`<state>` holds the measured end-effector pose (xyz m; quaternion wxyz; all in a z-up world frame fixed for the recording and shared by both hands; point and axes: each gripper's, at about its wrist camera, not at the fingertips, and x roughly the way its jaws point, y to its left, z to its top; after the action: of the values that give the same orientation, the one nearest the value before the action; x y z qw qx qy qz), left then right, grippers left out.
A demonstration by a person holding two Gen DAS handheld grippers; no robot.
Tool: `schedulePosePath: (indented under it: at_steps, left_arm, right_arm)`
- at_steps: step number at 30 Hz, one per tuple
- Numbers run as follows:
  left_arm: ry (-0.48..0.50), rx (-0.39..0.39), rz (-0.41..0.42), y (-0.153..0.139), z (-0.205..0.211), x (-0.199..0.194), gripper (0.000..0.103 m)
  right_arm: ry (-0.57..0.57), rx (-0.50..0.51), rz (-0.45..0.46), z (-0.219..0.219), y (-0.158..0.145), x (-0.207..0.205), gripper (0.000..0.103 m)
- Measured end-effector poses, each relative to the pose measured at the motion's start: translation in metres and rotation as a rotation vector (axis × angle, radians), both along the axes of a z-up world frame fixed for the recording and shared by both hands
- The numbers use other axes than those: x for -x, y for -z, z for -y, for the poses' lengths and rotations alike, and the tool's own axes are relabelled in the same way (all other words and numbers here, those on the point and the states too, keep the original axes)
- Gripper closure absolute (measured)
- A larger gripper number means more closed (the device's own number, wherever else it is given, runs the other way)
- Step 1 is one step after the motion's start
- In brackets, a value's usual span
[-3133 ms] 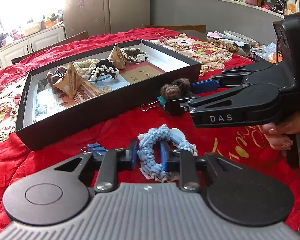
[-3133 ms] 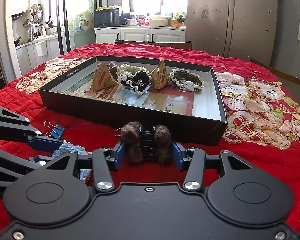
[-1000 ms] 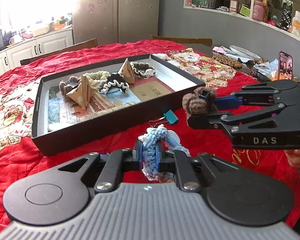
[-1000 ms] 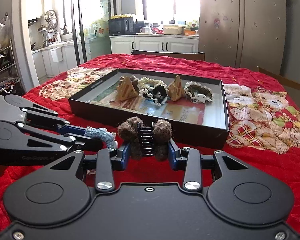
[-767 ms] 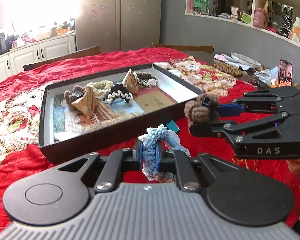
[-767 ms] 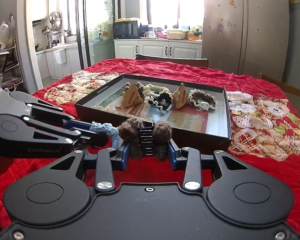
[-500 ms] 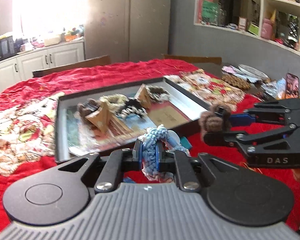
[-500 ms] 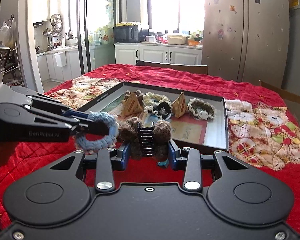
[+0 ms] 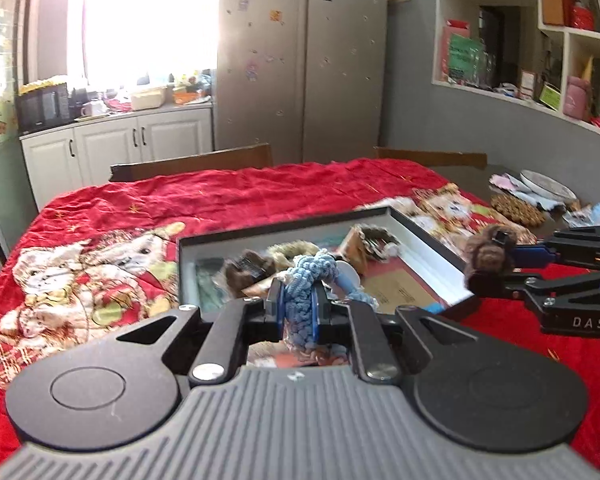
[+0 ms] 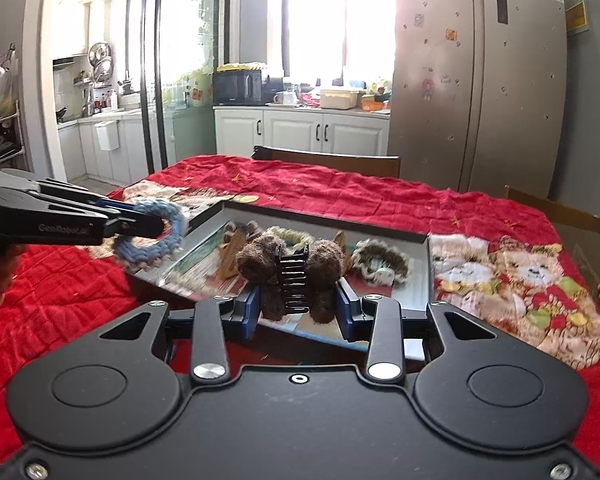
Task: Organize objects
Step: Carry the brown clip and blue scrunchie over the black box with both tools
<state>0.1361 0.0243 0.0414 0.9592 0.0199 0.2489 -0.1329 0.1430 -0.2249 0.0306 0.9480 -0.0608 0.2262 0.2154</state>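
Observation:
My left gripper (image 9: 298, 308) is shut on a blue knitted scrunchie (image 9: 306, 284) and holds it in the air over the near side of a shallow black box (image 9: 432, 248). The scrunchie (image 10: 152, 232) also shows at the left of the right wrist view, at the box's left corner. My right gripper (image 10: 298, 312) is shut on a fuzzy brown hair claw clip (image 10: 292, 276), above the box's near edge (image 10: 416, 304). The clip (image 9: 490, 256) shows at the right of the left wrist view. Inside the box lie several scrunchies (image 10: 380, 264) and triangular paper packets (image 10: 232, 258).
The box sits on a red quilted cloth (image 9: 260, 196) with bear prints (image 10: 520, 276). Wooden chair backs (image 10: 328, 162) stand at the table's far edge. A plate and snacks (image 9: 540, 196) lie at the far right. Fridge and cabinets stand behind.
Both grippers have risen and moved forward with their loads, from near the cloth in front of the box to over the box's near edge.

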Motion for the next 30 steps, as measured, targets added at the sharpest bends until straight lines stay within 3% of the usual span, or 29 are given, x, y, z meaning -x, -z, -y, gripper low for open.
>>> schedulePosePath:
  at_steps: [15, 30]
  left_arm:
    - [-0.129, 0.015, -0.043, 0.006, -0.027, -0.049, 0.088]
    - [-0.181, 0.001, -0.092, 0.029, -0.031, -0.079, 0.088]
  right_arm:
    - [0.111, -0.028, -0.013, 0.007, -0.003, -0.063, 0.067]
    - [0.168, -0.037, -0.069, 0.006, 0.022, -0.103, 0.067]
